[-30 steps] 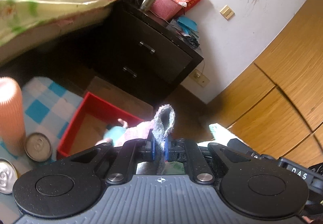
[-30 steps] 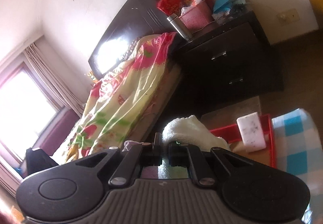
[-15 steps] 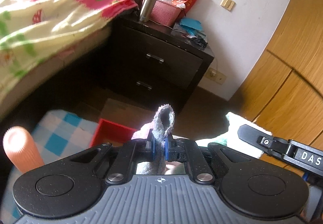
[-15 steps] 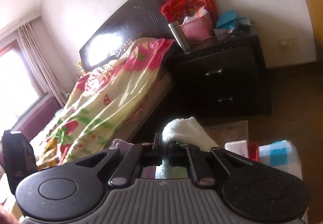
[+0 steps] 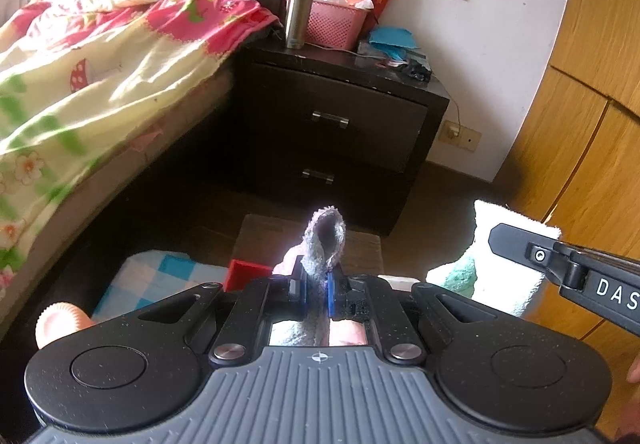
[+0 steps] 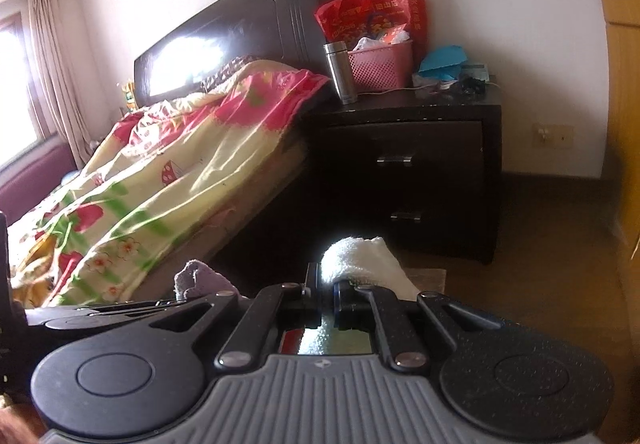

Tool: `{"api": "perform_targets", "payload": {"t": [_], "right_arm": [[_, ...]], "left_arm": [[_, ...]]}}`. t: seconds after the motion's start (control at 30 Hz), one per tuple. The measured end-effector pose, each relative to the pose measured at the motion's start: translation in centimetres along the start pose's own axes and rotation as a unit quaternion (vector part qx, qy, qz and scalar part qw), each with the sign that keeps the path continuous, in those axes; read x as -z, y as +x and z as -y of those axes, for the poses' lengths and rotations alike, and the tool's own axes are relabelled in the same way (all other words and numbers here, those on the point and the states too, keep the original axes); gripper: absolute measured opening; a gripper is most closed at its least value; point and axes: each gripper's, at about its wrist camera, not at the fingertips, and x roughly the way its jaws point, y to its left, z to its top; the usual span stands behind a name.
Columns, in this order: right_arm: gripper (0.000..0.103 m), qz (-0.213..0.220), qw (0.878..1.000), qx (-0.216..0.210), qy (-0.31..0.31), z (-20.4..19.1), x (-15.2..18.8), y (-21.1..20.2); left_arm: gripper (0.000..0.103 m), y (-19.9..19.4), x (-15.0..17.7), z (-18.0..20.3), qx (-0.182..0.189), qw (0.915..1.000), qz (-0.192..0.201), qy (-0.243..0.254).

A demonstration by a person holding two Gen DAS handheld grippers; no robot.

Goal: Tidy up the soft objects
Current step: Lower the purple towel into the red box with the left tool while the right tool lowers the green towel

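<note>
Ahead, bed (image 5: 100, 76) with floral quilt to the left, dark nightstand (image 5: 340, 124) beyond, red box (image 5: 244, 272) low on the floor just past the left tongs. Nearer, white towel (image 6: 360, 260) pinched in the right tongs (image 6: 326, 288), jaws shut down on it, bulk sticking forward and up. Smaller, grey cloth (image 5: 324, 240) clamped upright in the left tongs (image 5: 316, 284), fold standing above the narrow jaws. Judged from this, red box lying forward and below, nearer the left hand, so probably a downward carry to drop cloth there.
</note>
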Motion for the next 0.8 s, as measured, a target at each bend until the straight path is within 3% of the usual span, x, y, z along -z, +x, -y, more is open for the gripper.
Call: {"api": "perform_targets", "payload": {"t": [0.4,0.8], "right_arm": [[0.000,-0.020,0.998,0.035,-0.039,-0.2,-0.2,2.7],[0.000,-0.087,0.993,0.059,-0.059,0.9,2.6,7.6]], "left_arm": [[0.005,2.0,-0.7,0.3,-0.027,0.9993,-0.005,0.026],[0.006,6.8,1.4,0.4,-0.053,0.9960,-0.054,0.047]]}}
